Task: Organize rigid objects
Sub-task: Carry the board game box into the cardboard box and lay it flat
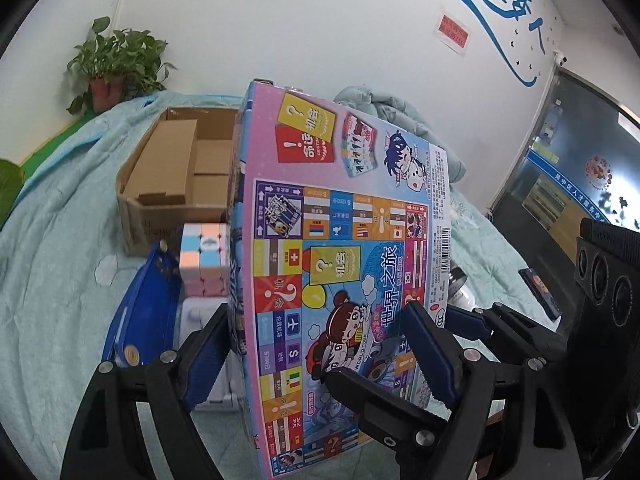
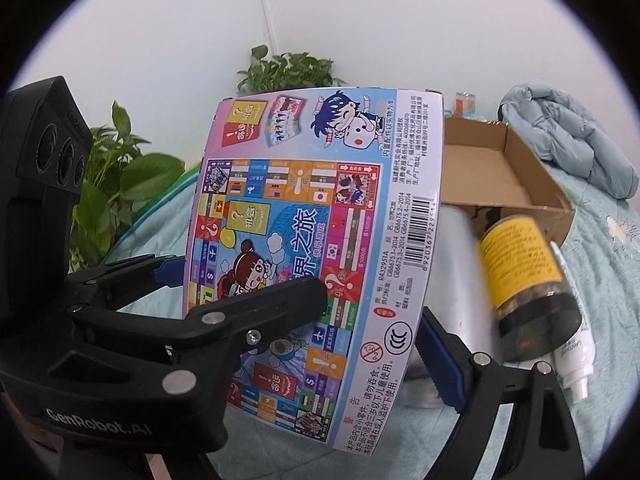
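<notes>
Two wrist cameras, one board game box point(image 1: 340, 264)

Each looks down along its fingers, close in; both share the box point(image 2: 316, 232), cardboard carton point(image 1: 176, 176) and bedspread point(image 1: 52, 264).

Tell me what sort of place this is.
Probably an office or staged room with a bed, not a home: a light blue quilt covers the surface, the white wall carries a large blue slogan, and a glass door bears institutional lettering.
</notes>
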Motion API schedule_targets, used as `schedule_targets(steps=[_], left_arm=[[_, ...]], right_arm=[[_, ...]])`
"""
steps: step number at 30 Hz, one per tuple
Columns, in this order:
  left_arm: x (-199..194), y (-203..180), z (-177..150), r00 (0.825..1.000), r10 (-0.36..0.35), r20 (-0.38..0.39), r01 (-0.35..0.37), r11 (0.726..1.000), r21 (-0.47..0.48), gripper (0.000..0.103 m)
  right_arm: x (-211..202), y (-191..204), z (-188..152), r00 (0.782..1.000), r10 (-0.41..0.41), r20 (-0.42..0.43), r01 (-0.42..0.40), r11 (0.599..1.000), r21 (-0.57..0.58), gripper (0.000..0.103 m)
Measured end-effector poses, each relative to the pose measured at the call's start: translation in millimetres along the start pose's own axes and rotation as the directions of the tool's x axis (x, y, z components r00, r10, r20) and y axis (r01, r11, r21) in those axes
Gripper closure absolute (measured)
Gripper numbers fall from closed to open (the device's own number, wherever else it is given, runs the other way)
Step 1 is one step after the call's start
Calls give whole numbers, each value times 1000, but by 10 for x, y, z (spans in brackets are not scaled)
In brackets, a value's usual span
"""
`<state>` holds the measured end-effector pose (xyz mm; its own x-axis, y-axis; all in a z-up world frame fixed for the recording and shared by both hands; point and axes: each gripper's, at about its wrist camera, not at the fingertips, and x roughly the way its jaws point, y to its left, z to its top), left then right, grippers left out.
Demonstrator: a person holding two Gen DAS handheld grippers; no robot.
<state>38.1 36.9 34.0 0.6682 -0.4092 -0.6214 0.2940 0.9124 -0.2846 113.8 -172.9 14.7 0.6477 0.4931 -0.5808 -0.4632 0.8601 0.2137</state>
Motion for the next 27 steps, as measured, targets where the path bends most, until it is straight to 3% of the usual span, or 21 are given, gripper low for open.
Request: schedule_targets(steps=[15, 27], left_arm=[[59, -24, 568, 997, 32, 74, -36, 997, 64, 21], [248, 75, 1382, 991, 34, 132, -48, 993, 107, 21]], right_arm=[[34, -89, 281, 997, 4, 81, 0, 999, -46, 14], [200, -198, 852, 991, 1, 134, 13, 994, -104, 14]])
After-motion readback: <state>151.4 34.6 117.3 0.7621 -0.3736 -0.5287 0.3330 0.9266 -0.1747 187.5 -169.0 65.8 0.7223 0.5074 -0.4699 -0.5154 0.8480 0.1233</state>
